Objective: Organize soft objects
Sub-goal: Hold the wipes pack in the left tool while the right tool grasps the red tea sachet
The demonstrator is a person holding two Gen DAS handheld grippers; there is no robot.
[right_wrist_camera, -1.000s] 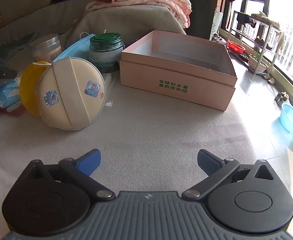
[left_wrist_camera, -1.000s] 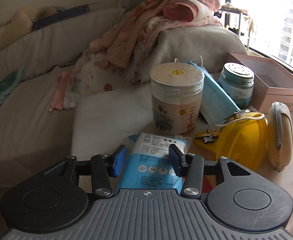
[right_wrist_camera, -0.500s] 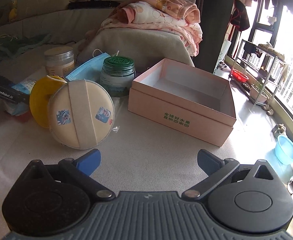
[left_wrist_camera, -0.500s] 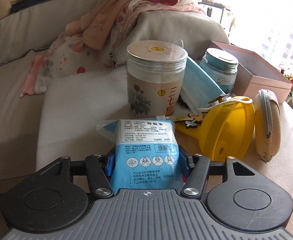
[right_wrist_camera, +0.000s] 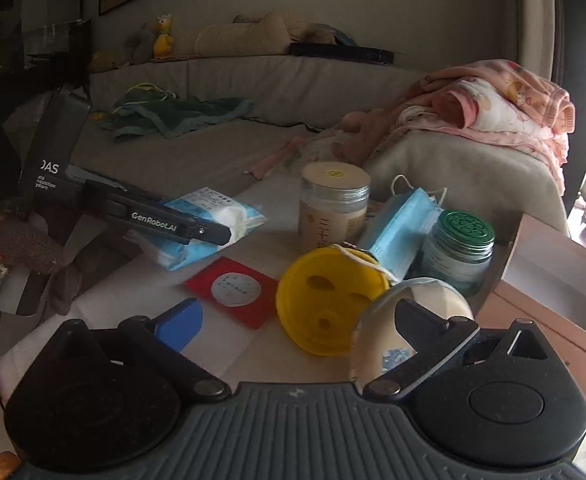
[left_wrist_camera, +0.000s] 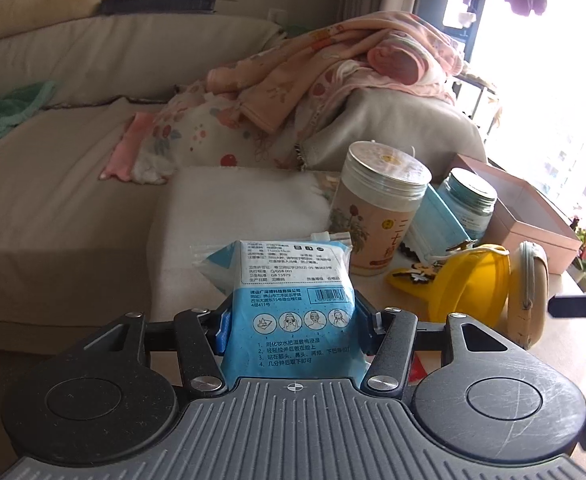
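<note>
Your left gripper (left_wrist_camera: 291,330) is squeezing in on the blue cotton pad pack (left_wrist_camera: 293,304) at the bottom middle of its view, and the pack looks lifted off the table. Your right gripper (right_wrist_camera: 293,320) is wide open and empty. I think the pack goes next into the pink box (left_wrist_camera: 533,220) at the right, so carry it over the jars.

A blue-and-white packet (left_wrist_camera: 293,304), yellow cup (right_wrist_camera: 325,300), red card (right_wrist_camera: 233,288), green-lidded jar (right_wrist_camera: 459,244), pale blue masks (right_wrist_camera: 401,232), pink box (left_wrist_camera: 533,220) and pink floral blankets (left_wrist_camera: 333,80).
</note>
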